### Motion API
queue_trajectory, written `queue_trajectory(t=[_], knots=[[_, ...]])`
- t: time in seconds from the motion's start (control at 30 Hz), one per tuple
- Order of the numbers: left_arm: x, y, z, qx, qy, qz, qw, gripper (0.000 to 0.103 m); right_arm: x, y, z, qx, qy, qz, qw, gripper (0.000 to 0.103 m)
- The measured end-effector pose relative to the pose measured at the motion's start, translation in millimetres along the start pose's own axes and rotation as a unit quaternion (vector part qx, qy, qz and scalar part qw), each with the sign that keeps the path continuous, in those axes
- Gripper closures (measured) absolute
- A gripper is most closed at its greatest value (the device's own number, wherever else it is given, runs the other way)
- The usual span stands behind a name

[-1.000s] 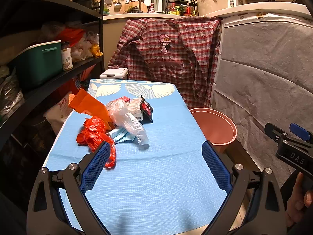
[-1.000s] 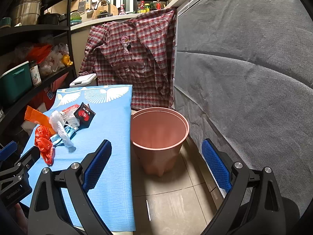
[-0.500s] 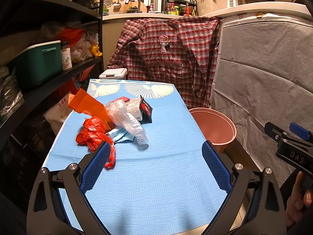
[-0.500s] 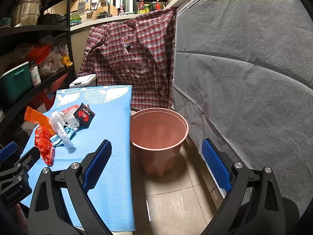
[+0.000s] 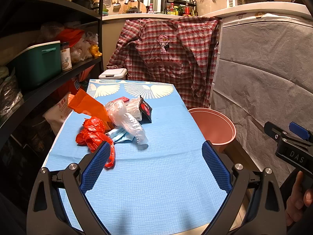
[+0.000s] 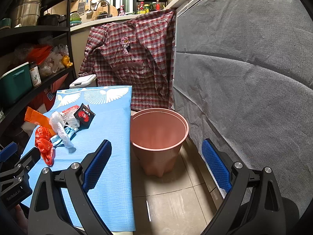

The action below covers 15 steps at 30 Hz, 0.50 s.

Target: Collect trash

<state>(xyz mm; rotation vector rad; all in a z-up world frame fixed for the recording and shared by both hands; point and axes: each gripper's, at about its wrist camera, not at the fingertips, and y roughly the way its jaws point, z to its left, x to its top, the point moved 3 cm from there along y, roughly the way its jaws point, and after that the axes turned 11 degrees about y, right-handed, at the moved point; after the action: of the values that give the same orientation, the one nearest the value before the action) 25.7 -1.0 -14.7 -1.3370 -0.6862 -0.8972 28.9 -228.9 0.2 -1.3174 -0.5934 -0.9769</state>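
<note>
Change from earlier frames: I see almost no difference; the trash, the bin and both grippers keep the same places as half a second and one second before.
Left gripper (image 5: 154, 152): I hold it low over the near part of the blue tablecloth (image 5: 156, 186); its two blue pads stand wide apart with nothing between them.
Trash pile (image 5: 115, 121): it lies on the left half of the cloth, beyond the left gripper. From the left I see an orange wrapper (image 5: 86, 105), a crumpled red plastic bag (image 5: 93, 135) whose tail reaches just beside the left pad, a clear plastic bag (image 5: 127, 121) over a light blue face mask (image 5: 119, 137), and a black packet with red print (image 5: 145, 109) standing tilted.
Pink bin (image 6: 158, 135): it stands on the tiled floor, just beside the right edge of the table, and looks empty.
Right gripper (image 6: 156, 160): I keep it over the floor in front of the bin; the jaws are spread wide and hold nothing.
</note>
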Motion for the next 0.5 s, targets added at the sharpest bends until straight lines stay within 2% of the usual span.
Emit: queue_trajectory(t=[0.1, 0.17, 0.3, 0.37, 0.43, 0.47, 0.5], knots=[[0.1, 0.1, 0.3, 0.000, 0.000, 0.000, 1.0000, 0.012, 1.2, 0.8, 0.5, 0.002, 0.001, 0.001, 1.000, 0.016], [0.2, 0.1, 0.0, 0.000, 0.000, -0.001, 1.0000, 0.017, 2.2, 1.1, 1.4, 0.006, 0.005, 0.001, 1.000, 0.023], [-7.1, -2.7, -5.1, 0.005, -0.001, 0.003, 1.0000, 0.031, 12.4, -5.0, 3.8, 0.026, 0.015, -0.008, 1.000, 0.029], [-0.3, -1.4, -1.4, 0.009, -0.005, 0.006, 0.9999, 0.037, 13.2, -4.2, 7.6, 0.042, 0.020, -0.004, 0.999, 0.036], [3.6, -5.1, 5.0, 0.013, -0.011, 0.010, 0.9998, 0.048, 14.5, -2.0, 15.1, 0.057, 0.019, 0.001, 0.998, 0.041], [4.2, -1.7, 12.9, 0.013, -0.018, 0.007, 0.9997, 0.050, 15.9, -0.7, 19.3, 0.066, 0.018, 0.004, 0.998, 0.045], [7.8, 0.8, 22.8, 0.012, -0.033, -0.022, 0.9991, 0.054, 20.4, 0.6, 25.5, 0.084, 0.017, 0.007, 0.996, 0.047]])
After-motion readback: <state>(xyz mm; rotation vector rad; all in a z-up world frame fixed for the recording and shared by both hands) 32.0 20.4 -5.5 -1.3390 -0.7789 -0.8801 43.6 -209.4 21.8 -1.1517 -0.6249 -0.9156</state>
